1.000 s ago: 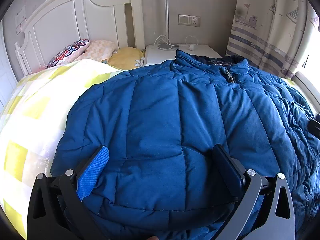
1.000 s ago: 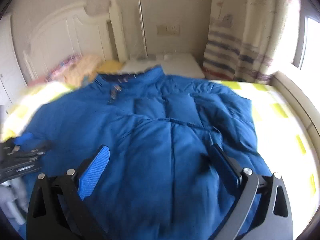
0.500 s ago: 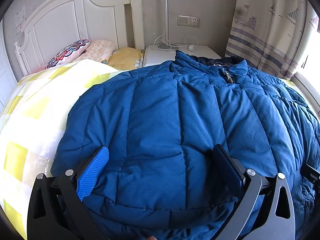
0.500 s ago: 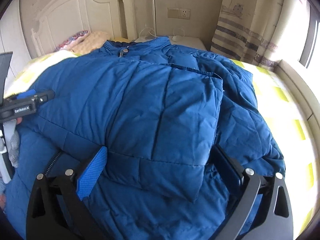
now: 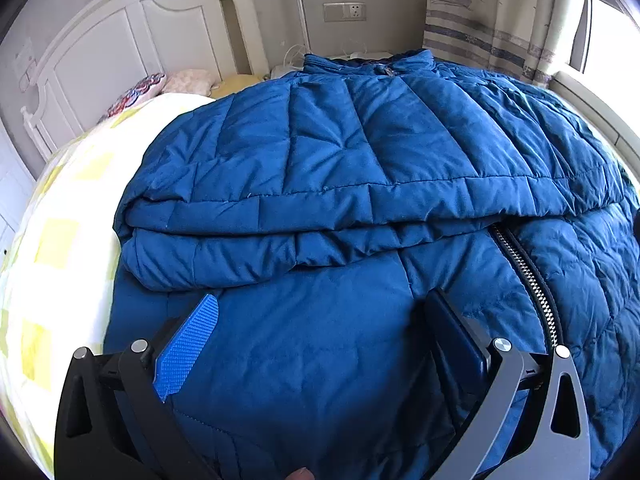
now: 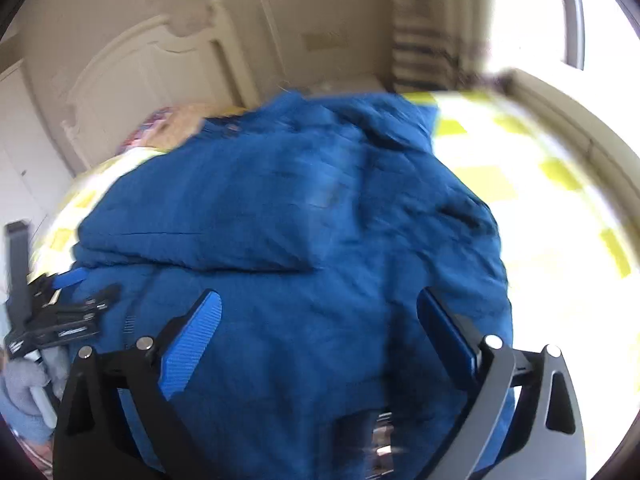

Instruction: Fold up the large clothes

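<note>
A large blue quilted down jacket (image 5: 360, 152) lies spread over the bed, one padded panel folded across its middle, collar toward the headboard. Its metal zipper (image 5: 528, 276) shows at the right below the fold. My left gripper (image 5: 324, 320) hovers open just above the jacket's lower part, nothing between its fingers. In the blurred right wrist view the same jacket (image 6: 288, 208) fills the centre, and my right gripper (image 6: 320, 312) is open over its near edge. The left gripper (image 6: 60, 312) appears there at the far left, held by a hand in a grey sleeve.
The bed has a yellow-and-white checked cover (image 5: 60, 240) and a white headboard (image 5: 132, 36). Pillows (image 5: 168, 84) lie at the head. A white nightstand with cables (image 5: 360, 55) stands by the wall, and a striped curtain (image 5: 496, 20) hangs beside a bright window (image 6: 532, 12).
Both grippers pulled back toward the jacket's lower part. The folded panel now lies farther from the left gripper, its lower edge and the zipper exposed. The right view turned blurry from motion.
</note>
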Motion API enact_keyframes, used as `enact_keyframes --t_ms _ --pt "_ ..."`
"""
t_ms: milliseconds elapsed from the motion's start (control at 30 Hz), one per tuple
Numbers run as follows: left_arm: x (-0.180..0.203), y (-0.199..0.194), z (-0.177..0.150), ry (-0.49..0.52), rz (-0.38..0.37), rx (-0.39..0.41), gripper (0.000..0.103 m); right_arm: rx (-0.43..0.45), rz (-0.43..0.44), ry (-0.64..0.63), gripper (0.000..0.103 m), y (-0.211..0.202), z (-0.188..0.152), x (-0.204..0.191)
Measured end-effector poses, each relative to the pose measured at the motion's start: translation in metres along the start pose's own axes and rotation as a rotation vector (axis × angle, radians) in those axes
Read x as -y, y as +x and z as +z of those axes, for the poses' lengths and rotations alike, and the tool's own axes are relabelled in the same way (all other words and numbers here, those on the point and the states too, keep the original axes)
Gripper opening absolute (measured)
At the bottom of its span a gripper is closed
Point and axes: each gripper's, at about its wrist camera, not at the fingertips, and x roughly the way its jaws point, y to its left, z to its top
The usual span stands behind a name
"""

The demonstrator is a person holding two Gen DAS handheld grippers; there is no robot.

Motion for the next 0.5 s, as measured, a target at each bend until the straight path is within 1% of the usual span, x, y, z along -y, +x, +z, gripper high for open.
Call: enact_keyframes --t_ms 67,100,133,167,200,233,267,333,367,467,500 --pt "-0.002 0.0 -0.001 -0.01 -0.002 0.007 0.099 0.005 0.009 -0.083 0.097 0.0 -0.005 -0.027" --pt "-0.004 0.001 -0.001 -0.013 -0.007 0.006 0.099 -0.011 0.016 -0.17 0.097 0.005 -0.012 -0.049" --pt "-0.006 0.002 -0.002 -0.017 -0.015 0.002 0.099 -0.032 0.002 -0.237 0.097 0.013 -0.018 -0.067" --pt "-0.008 0.003 -0.002 -0.026 -0.027 -0.001 0.099 -0.065 -0.04 -0.304 0.096 0.022 -0.025 -0.081" --pt "-0.01 0.004 -0.003 -0.035 -0.038 -0.001 0.099 -0.112 -0.111 -0.387 0.097 0.034 -0.034 -0.097" --pt "-0.013 0.004 -0.005 -0.04 -0.042 0.0 0.099 -0.11 -0.142 -0.421 0.098 0.035 -0.036 -0.103" --pt "-0.014 0.002 -0.006 -0.047 -0.039 0.0 0.099 -0.109 -0.144 -0.421 0.098 0.033 -0.035 -0.103" --pt "-0.011 0.002 -0.005 -0.054 -0.032 0.0 0.099 -0.131 -0.118 -0.362 0.098 0.03 -0.034 -0.095" --pt "-0.011 0.001 -0.006 -0.055 -0.03 0.0 0.099 -0.126 -0.119 -0.328 0.098 0.027 -0.034 -0.089" --pt "-0.011 0.001 -0.006 -0.055 -0.024 0.002 0.099 -0.101 -0.141 -0.254 0.099 0.01 -0.036 -0.067" --pt "-0.012 0.001 -0.007 -0.054 -0.023 0.003 0.099 -0.093 -0.174 -0.234 0.1 0.006 -0.037 -0.057"
